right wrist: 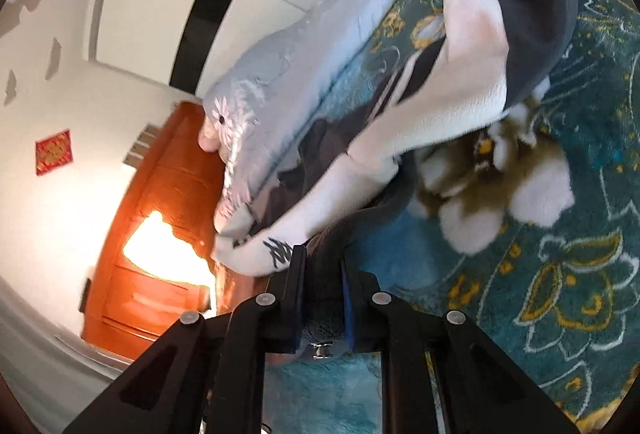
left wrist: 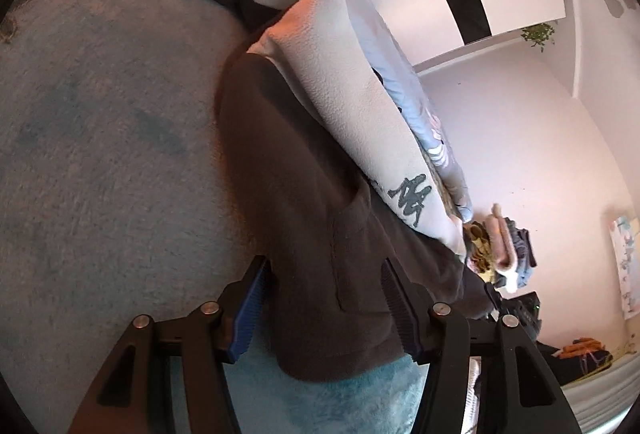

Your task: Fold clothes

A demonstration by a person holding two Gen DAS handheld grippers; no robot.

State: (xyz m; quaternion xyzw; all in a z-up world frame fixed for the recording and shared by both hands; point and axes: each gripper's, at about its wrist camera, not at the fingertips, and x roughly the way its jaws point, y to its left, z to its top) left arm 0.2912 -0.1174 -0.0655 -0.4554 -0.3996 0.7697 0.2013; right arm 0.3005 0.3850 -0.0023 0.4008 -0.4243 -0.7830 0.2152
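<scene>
- Right gripper (right wrist: 322, 298) has its jaws pinched on the dark hem of the grey-and-white fleece jacket (right wrist: 440, 105), lifted over the teal floral blanket (right wrist: 560, 274)
- Left gripper (left wrist: 324, 318) straddles the same jacket's dark hem (left wrist: 320, 234); I cannot tell whether its pads press
- Risk, as I judge it: a loose left hold would let that corner slip, skewing the fold toward the blue floral quilt (right wrist: 304, 45)

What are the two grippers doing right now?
Left gripper: partly open around the dark fleece, grip unclear.
Right gripper: closed on the fleece.
</scene>
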